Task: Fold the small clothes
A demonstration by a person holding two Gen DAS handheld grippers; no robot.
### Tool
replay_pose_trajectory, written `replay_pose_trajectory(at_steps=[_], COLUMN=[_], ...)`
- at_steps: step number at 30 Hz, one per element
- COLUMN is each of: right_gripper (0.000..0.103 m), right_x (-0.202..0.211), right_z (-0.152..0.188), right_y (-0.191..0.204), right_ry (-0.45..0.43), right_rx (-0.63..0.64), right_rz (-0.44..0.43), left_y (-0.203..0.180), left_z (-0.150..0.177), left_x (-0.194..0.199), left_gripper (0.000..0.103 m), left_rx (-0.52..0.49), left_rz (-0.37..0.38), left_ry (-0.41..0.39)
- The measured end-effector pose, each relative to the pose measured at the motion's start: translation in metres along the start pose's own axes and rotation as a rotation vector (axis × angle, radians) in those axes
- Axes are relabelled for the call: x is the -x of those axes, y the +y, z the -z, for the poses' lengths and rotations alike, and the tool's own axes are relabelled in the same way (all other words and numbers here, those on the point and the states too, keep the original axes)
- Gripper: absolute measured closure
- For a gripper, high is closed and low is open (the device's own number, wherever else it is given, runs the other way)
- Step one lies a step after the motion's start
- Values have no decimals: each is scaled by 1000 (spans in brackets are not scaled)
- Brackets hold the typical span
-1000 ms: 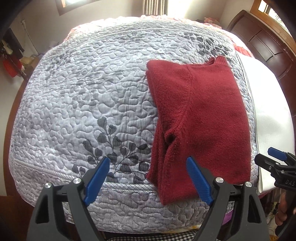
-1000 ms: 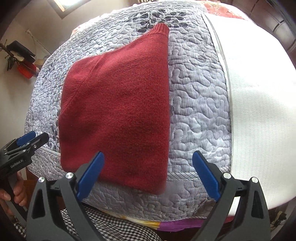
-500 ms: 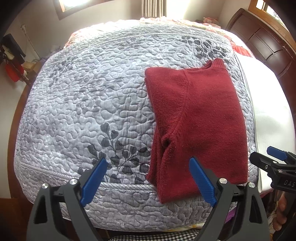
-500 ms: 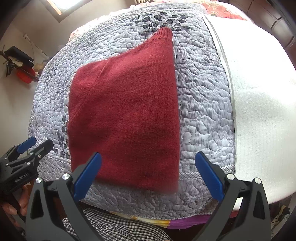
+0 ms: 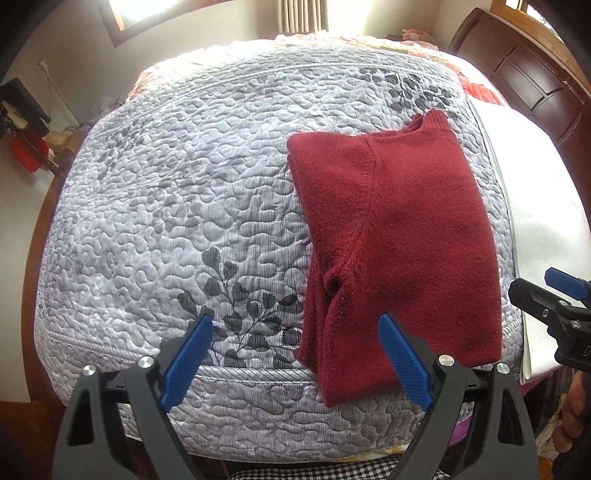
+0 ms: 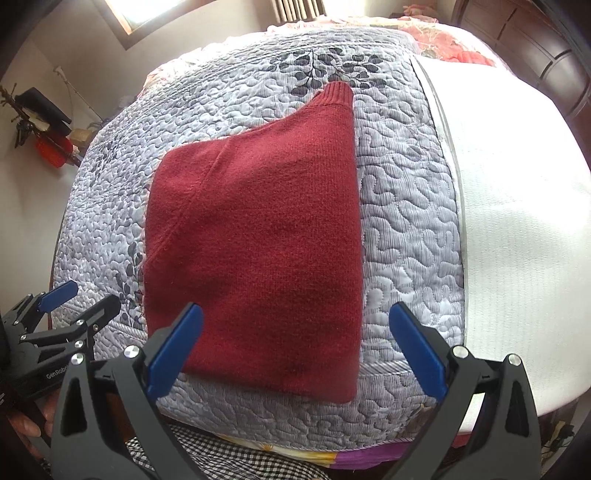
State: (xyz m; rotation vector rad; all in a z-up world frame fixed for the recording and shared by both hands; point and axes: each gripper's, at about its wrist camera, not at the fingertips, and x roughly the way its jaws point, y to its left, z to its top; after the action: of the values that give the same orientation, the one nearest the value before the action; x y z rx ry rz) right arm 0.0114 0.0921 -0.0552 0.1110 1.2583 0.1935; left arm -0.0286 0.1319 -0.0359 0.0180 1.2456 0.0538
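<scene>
Daylight from a window [image 5: 155, 14] high on the far wall washes over a bedroom, and a bed fills nearly all I see. Its grey quilt [image 5: 177, 206], stitched in pebble shapes with dark leaf prints, spreads wide and bare to my left, with open cloth running to the far edge and down to the corded near hem. On my right a white cover [image 6: 517, 221] lies along the quilt's piped side edge. A dark wooden headboard [image 5: 524, 70] stands beyond it.

On the quilt's right half lies the red sweater [image 6: 266, 236], folded into a tall narrow block. Its straight right edge runs parallel to the piped seam, with a strip of grey between. Its bottom edge hangs slightly over the near hem. Its ribbed collar [image 6: 334, 94] points away toward the leaf print.

My left gripper [image 5: 295, 358] hovers off the bed's near edge with fingers spread wide, empty; the right-hand blue pad [image 5: 404, 365] sits before the sweater's lower left corner, touching nothing as far as I can tell. My right gripper [image 6: 295, 347] hangs likewise, jaws wide apart and empty, over the sweater's lower right part. A checked cloth [image 6: 229, 461] shows below.
</scene>
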Motion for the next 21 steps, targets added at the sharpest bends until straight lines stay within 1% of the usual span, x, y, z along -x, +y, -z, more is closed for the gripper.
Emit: replay_pose_trajectory(at_steps=[17, 19, 21], right_gripper=[3, 3, 3], right_x=[-1, -3, -5], right_z=[1, 0, 0], right_y=[8, 8, 9], right_ry=[-16, -9, 8], right_rx=[40, 51, 68], right_rz=[42, 58, 47], left_y=[4, 5, 6], left_z=[0, 0, 1], left_x=[-9, -10, -10], left_gripper=[11, 11, 11], left_rx=[-3, -1, 2], left_rz=[0, 1, 1], left_ry=[19, 20, 21])
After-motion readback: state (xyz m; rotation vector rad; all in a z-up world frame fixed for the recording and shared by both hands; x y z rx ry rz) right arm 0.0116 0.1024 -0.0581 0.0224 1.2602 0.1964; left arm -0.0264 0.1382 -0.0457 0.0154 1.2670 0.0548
